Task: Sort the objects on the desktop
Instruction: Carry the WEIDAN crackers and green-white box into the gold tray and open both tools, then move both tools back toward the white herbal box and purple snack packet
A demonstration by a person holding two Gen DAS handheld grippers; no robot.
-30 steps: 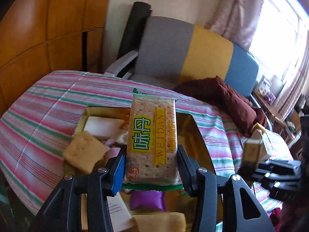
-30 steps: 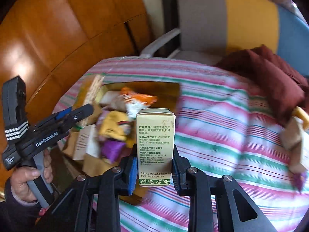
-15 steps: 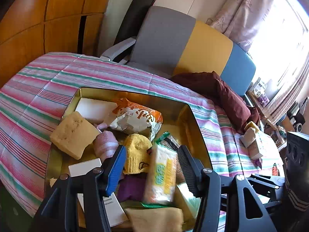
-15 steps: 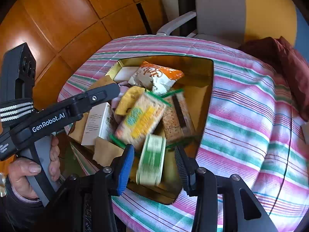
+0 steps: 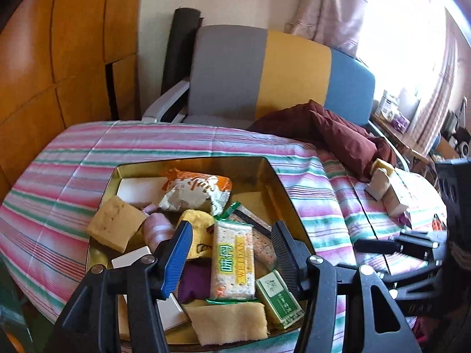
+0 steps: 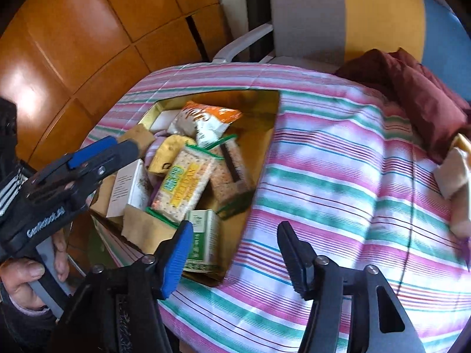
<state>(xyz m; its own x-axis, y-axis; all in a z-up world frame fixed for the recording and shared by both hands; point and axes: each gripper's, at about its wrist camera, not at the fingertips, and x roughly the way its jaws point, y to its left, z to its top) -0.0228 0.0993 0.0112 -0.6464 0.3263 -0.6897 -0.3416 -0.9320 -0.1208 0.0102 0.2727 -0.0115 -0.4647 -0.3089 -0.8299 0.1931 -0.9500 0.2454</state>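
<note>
The Weidan cracker pack [image 5: 234, 260] lies flat in the gold tin [image 5: 282, 188], on top of the pile, with the green box [image 5: 279, 298] tucked at the tin's near corner beside it. Both sit free. Left gripper [image 5: 231, 253] hangs over the tin, jaws spread wide, nothing in them. Right gripper [image 6: 235, 253] is wide too, empty, above the tin's edge and the striped cloth [image 6: 338, 176]. Orange snack bag [image 5: 194, 189] lies at the back.
</note>
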